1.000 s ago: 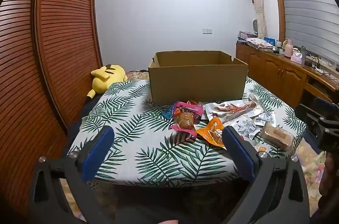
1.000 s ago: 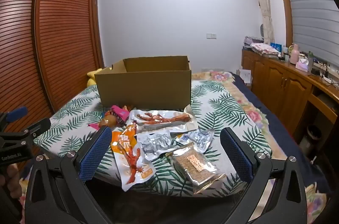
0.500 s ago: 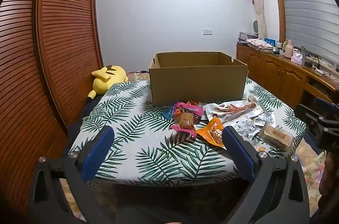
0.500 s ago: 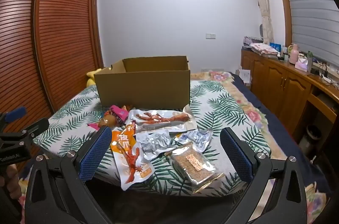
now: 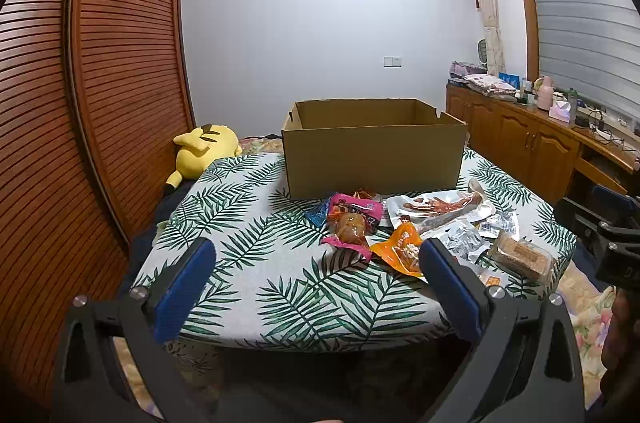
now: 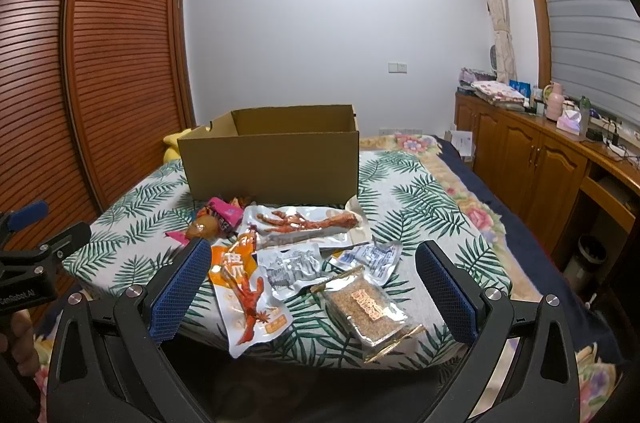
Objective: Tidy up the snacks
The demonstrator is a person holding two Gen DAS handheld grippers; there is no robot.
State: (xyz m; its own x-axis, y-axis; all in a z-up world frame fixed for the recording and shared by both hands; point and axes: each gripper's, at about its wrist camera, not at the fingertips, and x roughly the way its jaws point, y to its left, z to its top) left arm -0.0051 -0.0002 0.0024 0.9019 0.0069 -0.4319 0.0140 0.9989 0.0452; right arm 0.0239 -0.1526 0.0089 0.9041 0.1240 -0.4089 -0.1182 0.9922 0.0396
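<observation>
1. One open cardboard box point(image 6: 272, 159) at frame centre, its long axis left-right
2. Perhaps seven snack packets point(image 6: 304, 223) lie clustered below it on the leaf-print tabletop point(image 6: 132, 243)
3. Left gripper point(image 5: 316, 275) and right gripper point(image 6: 312, 275): fingers spread wide, empty

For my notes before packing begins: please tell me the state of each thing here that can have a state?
left gripper: open, holding nothing
right gripper: open, holding nothing
cardboard box: open on top, upright
snack packets: sealed, lying in front of the box
wardrobe doors: closed
cabinet doors: closed
</observation>
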